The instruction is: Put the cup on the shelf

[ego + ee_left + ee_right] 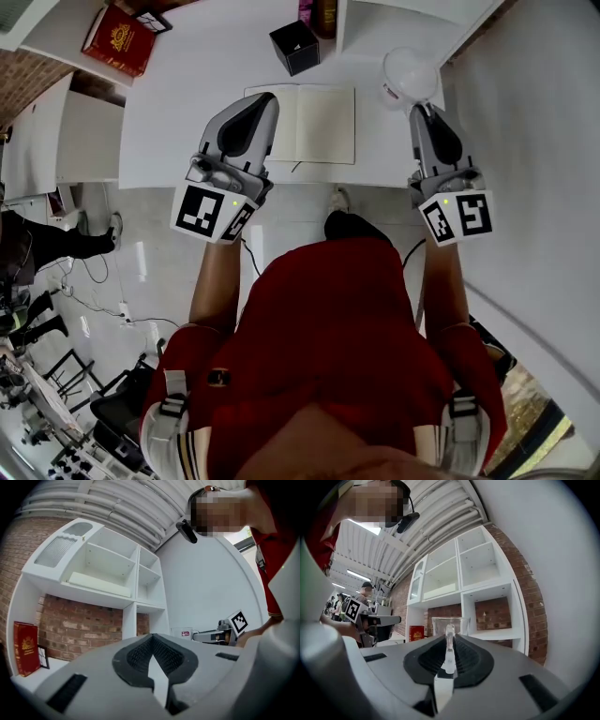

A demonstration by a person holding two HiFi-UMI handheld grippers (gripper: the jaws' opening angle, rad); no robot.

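Note:
My right gripper [421, 110] is shut on the handle of a clear cup [409, 75], which hangs over the table's right end close to the white shelf unit [403, 17]. In the right gripper view the handle stands upright between the pads of the right gripper [449, 645], with the cup [440, 624] just past them and the open shelf compartments [480, 566] behind. My left gripper [262, 99] hovers over the notebook, jaws together and empty. The left gripper view shows the left gripper [151, 641], the shelf [117, 573] and the cup [183, 633] at the right.
An open notebook [314, 122] lies on the white table [178, 103]. A black box [294, 47] stands behind it and a red book [120, 37] at the far left. A brick wall [84, 625] backs the shelf. People stand far off at left [363, 592].

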